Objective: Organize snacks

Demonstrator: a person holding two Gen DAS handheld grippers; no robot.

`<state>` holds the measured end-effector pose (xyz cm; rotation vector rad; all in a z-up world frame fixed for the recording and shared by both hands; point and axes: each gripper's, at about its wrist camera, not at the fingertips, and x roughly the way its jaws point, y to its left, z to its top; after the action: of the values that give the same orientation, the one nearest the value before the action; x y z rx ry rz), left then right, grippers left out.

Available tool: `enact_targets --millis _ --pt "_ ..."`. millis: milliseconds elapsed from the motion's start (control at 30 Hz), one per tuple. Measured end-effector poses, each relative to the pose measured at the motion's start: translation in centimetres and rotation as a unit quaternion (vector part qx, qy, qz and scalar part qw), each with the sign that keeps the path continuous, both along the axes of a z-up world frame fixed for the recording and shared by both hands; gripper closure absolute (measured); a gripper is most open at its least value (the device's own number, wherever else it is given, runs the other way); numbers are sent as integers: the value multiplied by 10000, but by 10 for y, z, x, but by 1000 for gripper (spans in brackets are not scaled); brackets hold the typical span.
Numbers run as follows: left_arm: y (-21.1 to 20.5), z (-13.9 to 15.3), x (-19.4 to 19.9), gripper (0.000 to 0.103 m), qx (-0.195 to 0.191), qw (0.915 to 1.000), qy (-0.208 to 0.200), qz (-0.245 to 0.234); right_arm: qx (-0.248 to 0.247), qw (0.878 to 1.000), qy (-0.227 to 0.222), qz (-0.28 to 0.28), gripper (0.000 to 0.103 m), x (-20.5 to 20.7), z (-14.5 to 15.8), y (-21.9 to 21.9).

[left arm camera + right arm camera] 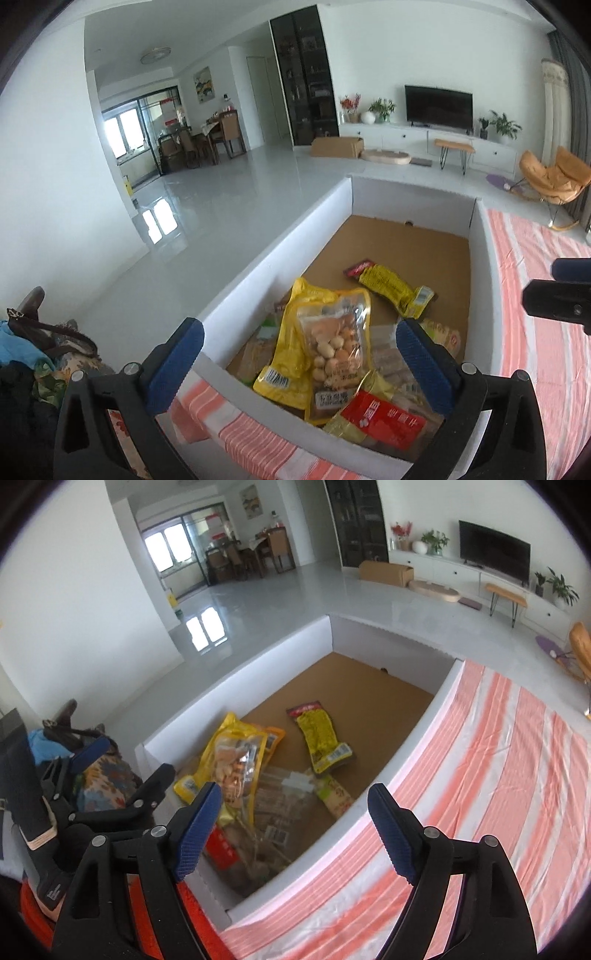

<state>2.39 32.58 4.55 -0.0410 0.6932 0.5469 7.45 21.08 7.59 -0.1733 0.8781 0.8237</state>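
Left gripper hangs over the near end of a white-walled box with a brown cardboard floor, jaws spread wide, nothing between them. Snack packets heaped at the near end: clear-window yellow bag of round puffs on top, red packet against the near wall, long yellow packet alone toward mid-floor. Pink-and-white striped cloth beside the box's right wall; right gripper at the frame's right edge, state unreadable.
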Motion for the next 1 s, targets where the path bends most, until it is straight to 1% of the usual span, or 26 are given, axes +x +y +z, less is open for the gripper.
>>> enact_targets --millis 67,133,233,333,400,633,800,1000 --pt "3 -3 1 0 -22 9998 163 114 -93 10000 -4 -14 19 -3 -3 1" --pt "6 -5 -1 0 -49 9996 206 160 -149 9999 -35 -24 19 -5 -2 1" --pt "11 -5 -5 0 -188 9997 136 112 -230 9997 -106 -51 19 -7 -3 1" --pt "15 -5 -7 0 -380 9992 75 -16 -281 9996 -80 -67 19 -7 -4 1" --pt "15 -3 -8 0 -441 9990 40 -67 -306 9995 -69 -81 19 -7 -5 2" --pt "15 0 -9 0 -451 9989 26 -134 -442 9988 -200 -48 19 -11 -5 7" --pt "17 -1 -9 0 -518 9984 8 -207 -487 9986 -194 -51 19 -11 -6 9" --pt "17 -1 -10 0 -480 9986 -22 -204 -519 9985 -189 -21 19 -12 -8 12"
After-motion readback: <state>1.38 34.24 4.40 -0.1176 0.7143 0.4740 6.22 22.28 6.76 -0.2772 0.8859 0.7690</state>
